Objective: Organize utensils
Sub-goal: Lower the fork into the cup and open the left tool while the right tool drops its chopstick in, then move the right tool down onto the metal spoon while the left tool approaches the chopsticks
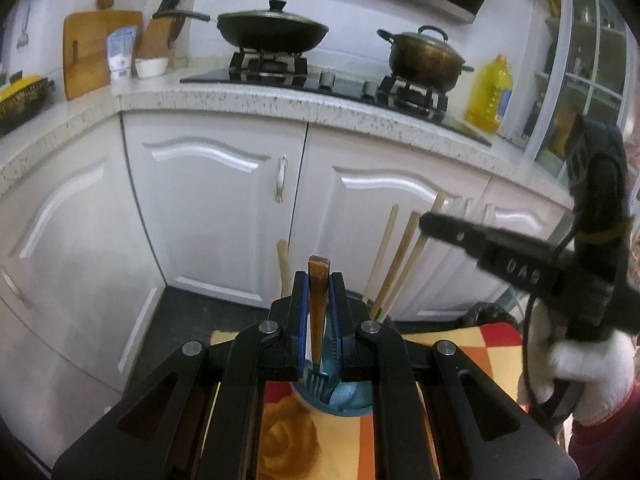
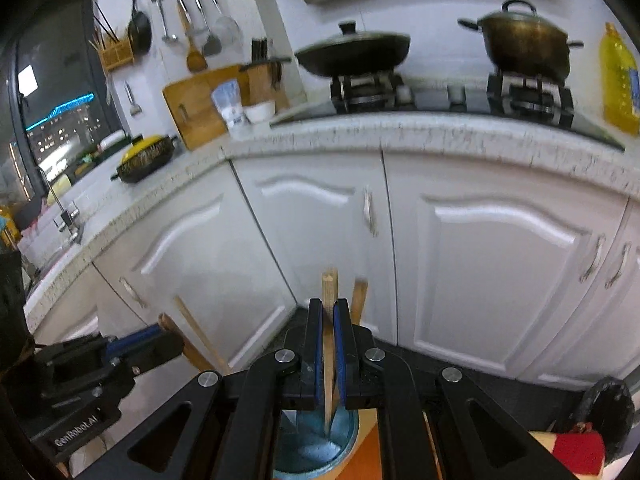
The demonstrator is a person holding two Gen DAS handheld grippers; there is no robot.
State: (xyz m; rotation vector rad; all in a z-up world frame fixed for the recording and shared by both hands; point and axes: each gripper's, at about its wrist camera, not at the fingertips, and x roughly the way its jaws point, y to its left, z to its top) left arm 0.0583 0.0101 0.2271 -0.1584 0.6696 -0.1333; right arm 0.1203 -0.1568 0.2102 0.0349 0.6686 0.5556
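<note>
In the left wrist view my left gripper [image 1: 319, 280] is shut on a fork [image 1: 317, 312] with a brown handle. Its tines point down into a blue utensil cup [image 1: 348, 400] on the patterned tablecloth [image 1: 288, 440]. Several wooden chopsticks [image 1: 396, 264] lean out of the cup to the right. My right gripper [image 1: 430, 222] enters from the right, held by a white-gloved hand [image 1: 580, 376]. In the right wrist view my right gripper [image 2: 328, 308] is shut on a wooden chopstick [image 2: 329, 284] whose lower end reaches into the blue cup [image 2: 312, 452]. My left gripper [image 2: 160, 338] sits at the lower left.
White cabinet doors [image 1: 208, 208] stand close behind the cup. Above them runs a speckled counter [image 1: 280, 100] with a hob, a lidded wok [image 1: 272, 28], a lidded pot [image 1: 424, 56] and a yellow oil bottle [image 1: 490, 96]. A cutting board [image 2: 200, 108] leans at the left.
</note>
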